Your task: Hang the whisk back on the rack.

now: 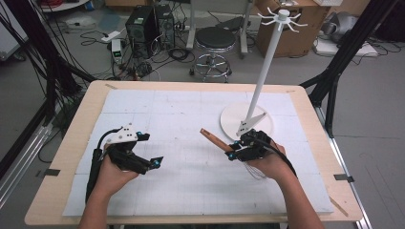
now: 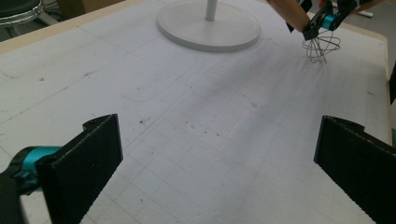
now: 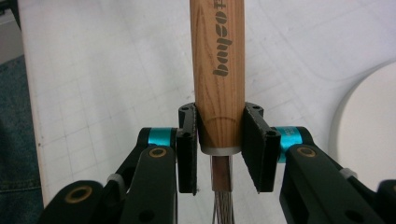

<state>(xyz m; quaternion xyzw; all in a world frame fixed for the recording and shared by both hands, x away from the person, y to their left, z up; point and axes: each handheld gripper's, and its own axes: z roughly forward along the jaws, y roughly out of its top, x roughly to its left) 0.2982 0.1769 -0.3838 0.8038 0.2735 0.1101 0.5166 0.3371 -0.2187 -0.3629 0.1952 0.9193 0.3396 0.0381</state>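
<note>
**Whisk gripped and off the mat, stand not yet reached**

Whisk [image 3: 218,70]: in the right gripper view its wooden handle runs up the middle of the frame, with the wire loops trailing out at the bottom edge. The right gripper [image 3: 219,149] pinches the handle just above its metal collar, both pads pressed against the wood. In the high view the handle [image 1: 213,139] pokes up and to the left from that gripper, right of centre. In the left gripper view, at the upper right, the wires [image 2: 320,48] hang clear of the mat, so I judge the pick-up done.

What seems left is the hanging. The white hook stand [image 1: 267,57] rises in the upper right of the high view, its round base [image 1: 231,117] just above the right hand, and its hooks carry nothing. Lifting the whisk up to a hook looks like the remaining part.

The left gripper [image 1: 152,149] rests at lower left of the high view. Its jaws stand spread wide with nothing between them.

A white gridded mat [image 1: 157,114] covers a light wooden table [image 1: 86,105] and bears faint smudges. Beyond the table, at the top of the frame, lie a grey floor, a round stool [image 1: 216,39], a computer tower [image 1: 141,24] amid loose cables and a cardboard box [image 1: 298,28].
</note>
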